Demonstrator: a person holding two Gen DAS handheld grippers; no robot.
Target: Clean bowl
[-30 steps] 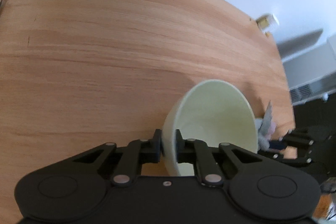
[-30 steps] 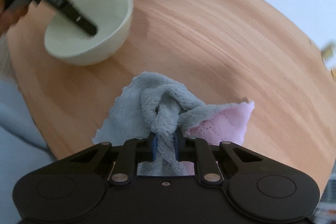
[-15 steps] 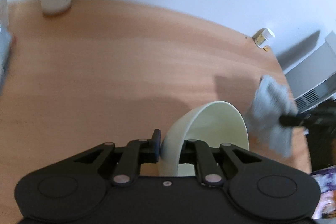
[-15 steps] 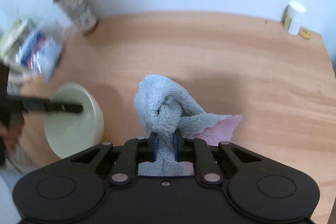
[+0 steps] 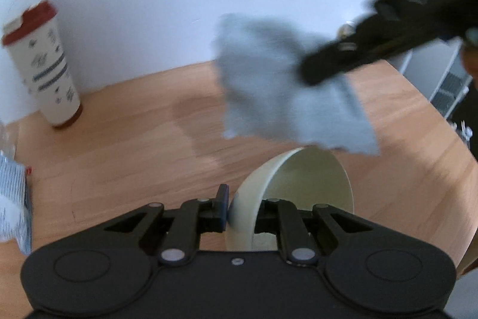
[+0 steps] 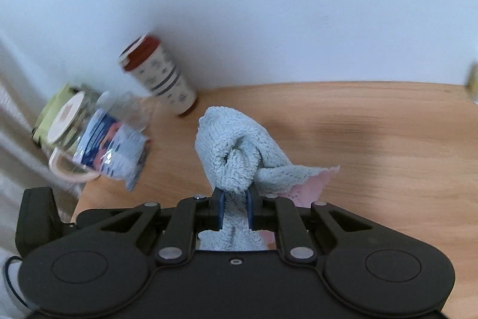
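My left gripper [image 5: 242, 207] is shut on the rim of a pale cream bowl [image 5: 301, 184], held tilted above the wooden table [image 5: 134, 151], its opening facing right. My right gripper [image 6: 234, 207] is shut on a grey cloth [image 6: 236, 145] with a pink underside. In the left wrist view the cloth [image 5: 286, 97] hangs blurred just above the bowl, held by the right gripper [image 5: 313, 73] coming in from the upper right. The bowl is out of the right wrist view.
A paper cup with a red lid [image 5: 44, 65] stands at the wall on the left, also in the right wrist view [image 6: 161, 76]. A glass jar [image 6: 71, 121], a mug and a blue-printed packet [image 6: 116, 151] sit at the table's left end. A white appliance [image 5: 448, 79] stands beyond the right edge.
Both grippers have lifted off the table. The cloth has swung from the table's right side to just above the bowl. The bowl has tilted further onto its side.
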